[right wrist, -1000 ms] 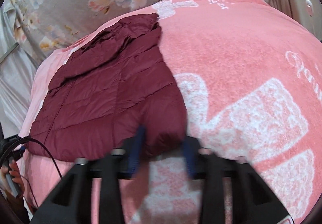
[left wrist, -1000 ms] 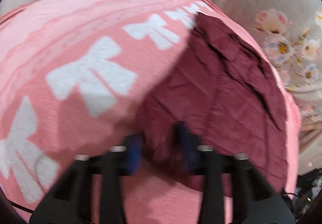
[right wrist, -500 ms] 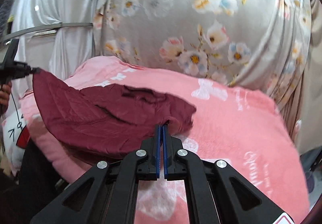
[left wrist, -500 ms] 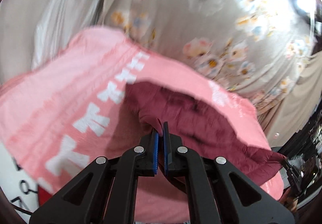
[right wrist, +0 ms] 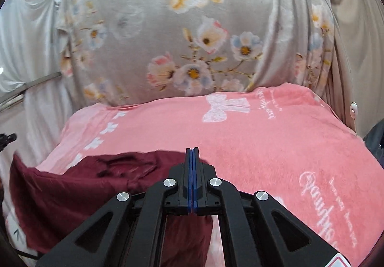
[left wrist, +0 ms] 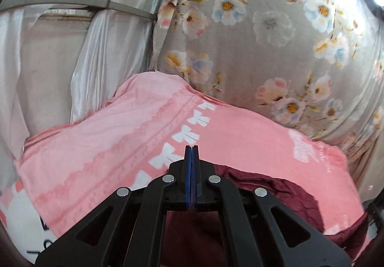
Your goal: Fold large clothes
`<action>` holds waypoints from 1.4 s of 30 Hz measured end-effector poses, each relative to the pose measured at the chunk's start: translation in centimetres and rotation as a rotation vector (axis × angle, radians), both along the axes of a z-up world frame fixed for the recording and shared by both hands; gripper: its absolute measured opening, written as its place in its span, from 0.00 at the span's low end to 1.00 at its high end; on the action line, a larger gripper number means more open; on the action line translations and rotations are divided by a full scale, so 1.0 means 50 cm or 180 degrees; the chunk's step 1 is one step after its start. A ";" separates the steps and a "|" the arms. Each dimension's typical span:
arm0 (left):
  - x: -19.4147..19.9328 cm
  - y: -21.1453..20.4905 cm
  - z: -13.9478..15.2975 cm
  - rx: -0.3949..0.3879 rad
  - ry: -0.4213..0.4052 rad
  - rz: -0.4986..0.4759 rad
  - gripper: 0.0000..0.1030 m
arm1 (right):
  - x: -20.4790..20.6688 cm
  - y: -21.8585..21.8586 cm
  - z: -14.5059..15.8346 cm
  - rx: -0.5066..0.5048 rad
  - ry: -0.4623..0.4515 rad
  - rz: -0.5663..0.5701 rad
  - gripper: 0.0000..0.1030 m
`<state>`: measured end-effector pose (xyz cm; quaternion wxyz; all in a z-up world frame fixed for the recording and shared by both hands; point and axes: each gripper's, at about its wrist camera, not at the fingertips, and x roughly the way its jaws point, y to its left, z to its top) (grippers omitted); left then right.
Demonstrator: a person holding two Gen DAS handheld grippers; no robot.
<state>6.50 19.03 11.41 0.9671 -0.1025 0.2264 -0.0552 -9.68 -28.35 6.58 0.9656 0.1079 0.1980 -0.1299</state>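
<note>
My left gripper [left wrist: 191, 154] and right gripper [right wrist: 192, 155] are each clamped on the maroon jacket [right wrist: 72, 185], lifted above the pink blanket [right wrist: 264, 137]. No fold laid yet; the folding appears left.

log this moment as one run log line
step: lift maroon jacket | left hand-held gripper: shut on jacket | right hand-held gripper: shut on jacket | surface: pink blanket | fold: not yet done

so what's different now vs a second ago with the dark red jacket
Both claws, open over the flat maroon jacket a second ago, have shut on its near edge and lifted: left claw, right claw. The jacket now hangs bunched beneath them. The pink blanket stays spread as before.
</note>
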 end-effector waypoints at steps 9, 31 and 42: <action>0.115 -0.015 -0.114 -0.0016 0.0657 -0.0259 0.00 | 0.119 -0.002 -0.049 0.0096 0.0305 0.0078 0.00; 0.079 0.069 -0.345 -0.0567 0.1771 -0.0487 0.21 | 0.106 0.073 -0.225 0.0466 0.1181 0.0389 0.08; 0.113 0.023 -0.191 -0.0566 0.1002 -0.0658 0.05 | 0.093 0.050 -0.099 0.0159 0.0549 0.0114 0.05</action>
